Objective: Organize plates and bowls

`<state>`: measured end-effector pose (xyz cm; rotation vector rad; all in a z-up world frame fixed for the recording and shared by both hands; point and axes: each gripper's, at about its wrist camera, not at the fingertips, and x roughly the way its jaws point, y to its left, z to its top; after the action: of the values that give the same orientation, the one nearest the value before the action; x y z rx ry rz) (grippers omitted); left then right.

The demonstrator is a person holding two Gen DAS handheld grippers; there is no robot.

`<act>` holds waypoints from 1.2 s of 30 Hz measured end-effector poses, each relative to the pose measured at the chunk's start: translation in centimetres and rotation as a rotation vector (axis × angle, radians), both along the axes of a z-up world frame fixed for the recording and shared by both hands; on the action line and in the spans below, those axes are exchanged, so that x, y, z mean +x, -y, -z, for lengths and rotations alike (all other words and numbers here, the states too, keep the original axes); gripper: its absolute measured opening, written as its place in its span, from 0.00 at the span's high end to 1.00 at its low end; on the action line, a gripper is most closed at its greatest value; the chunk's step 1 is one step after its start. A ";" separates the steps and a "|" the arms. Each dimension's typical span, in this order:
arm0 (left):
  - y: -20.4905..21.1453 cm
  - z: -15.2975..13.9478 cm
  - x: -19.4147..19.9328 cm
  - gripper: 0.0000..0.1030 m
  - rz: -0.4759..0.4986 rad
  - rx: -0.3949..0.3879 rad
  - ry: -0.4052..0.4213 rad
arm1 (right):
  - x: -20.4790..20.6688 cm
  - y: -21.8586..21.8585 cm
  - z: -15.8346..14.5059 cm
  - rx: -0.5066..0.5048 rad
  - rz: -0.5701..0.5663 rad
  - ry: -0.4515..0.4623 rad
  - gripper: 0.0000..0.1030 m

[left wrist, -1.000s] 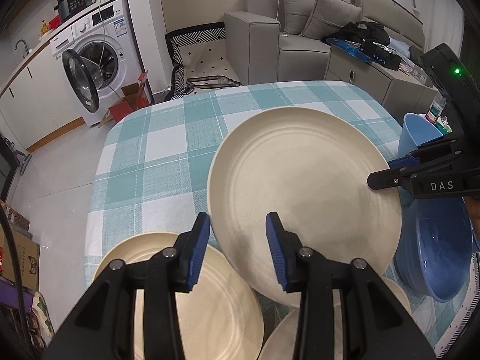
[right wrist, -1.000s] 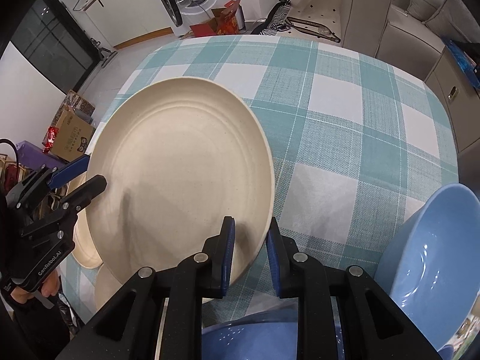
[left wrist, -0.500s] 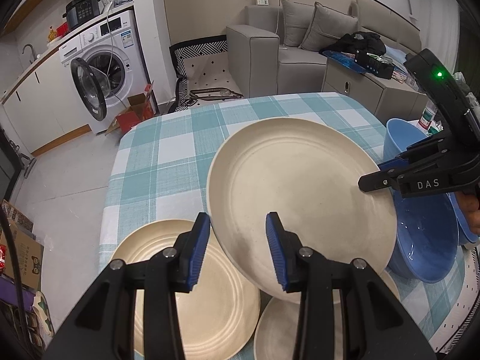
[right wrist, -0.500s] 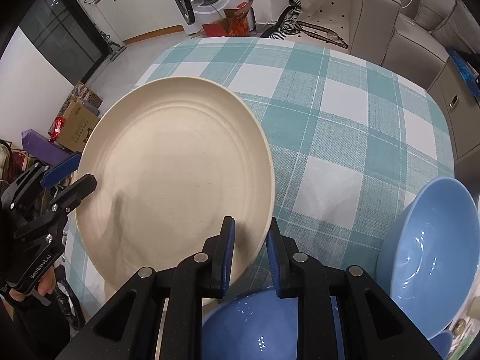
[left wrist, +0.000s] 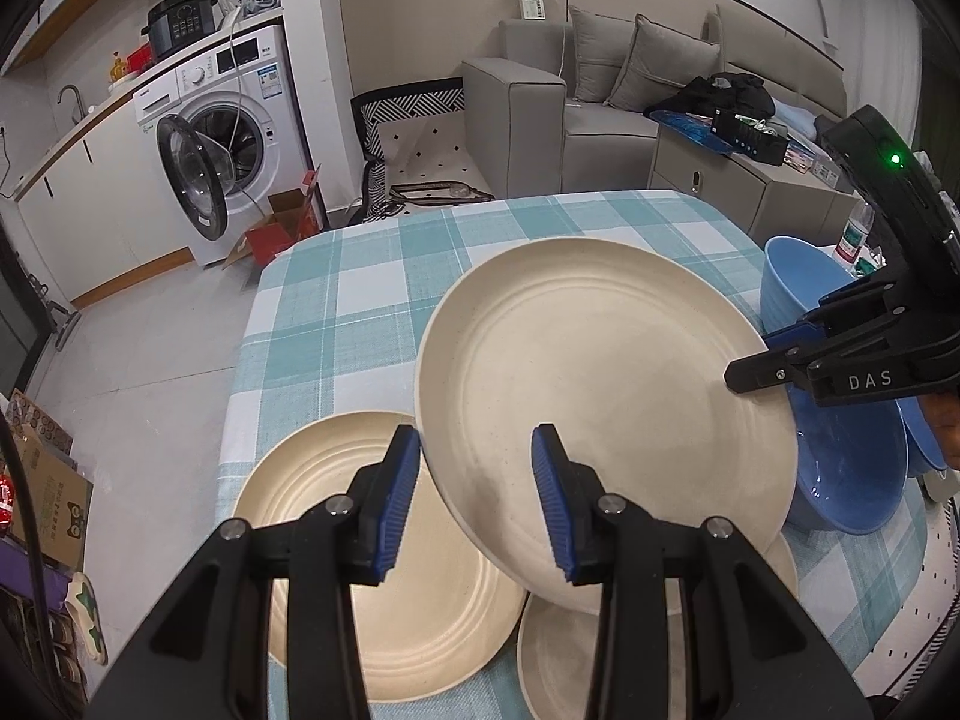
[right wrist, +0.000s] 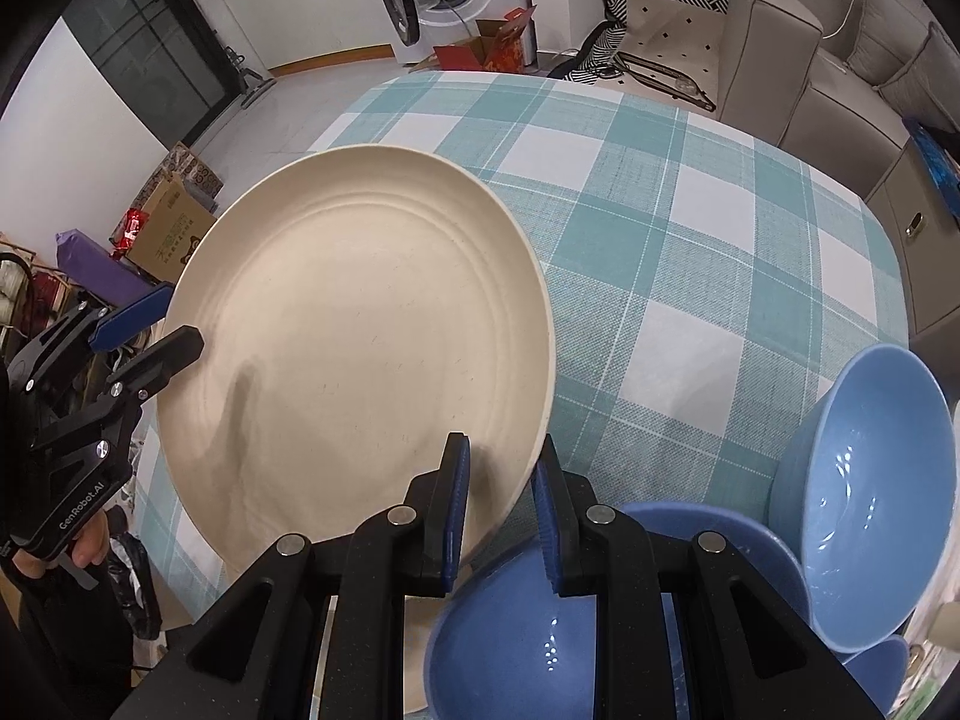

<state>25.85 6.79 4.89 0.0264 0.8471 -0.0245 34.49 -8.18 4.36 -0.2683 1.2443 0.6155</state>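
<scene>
Large cream plate carried clear of the desk, gripped at two edges. The right hand-held gripper is clamped tight on the rim at 6 o'clock of the right wrist view. The left hand-held gripper stands part-open about the opposite edge, though whether its pads press cannot be told. Compared with a second ago, the plate rides higher and more of the checked cloth shows beneath it. Two further cream plates lie on the desk at 7 o'clock of the left wrist view. Blue bowls sit at 4 o'clock of the right wrist view. The lift suggests that the plate is bound for a stack.
</scene>
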 end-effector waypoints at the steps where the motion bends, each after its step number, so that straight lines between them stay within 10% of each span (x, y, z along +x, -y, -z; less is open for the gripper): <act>1: -0.1 0.0 -0.1 0.64 -0.004 0.000 0.000 | -0.3 -0.1 0.0 0.000 -0.005 0.000 0.80; 36: -1.0 0.8 -5.5 0.64 -0.028 -0.004 -0.005 | -7.8 -0.4 -0.2 0.028 -0.109 0.037 0.80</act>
<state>20.37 7.84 4.11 0.0110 0.8520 -0.0003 26.69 -7.77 4.56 -0.3243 1.1898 0.7186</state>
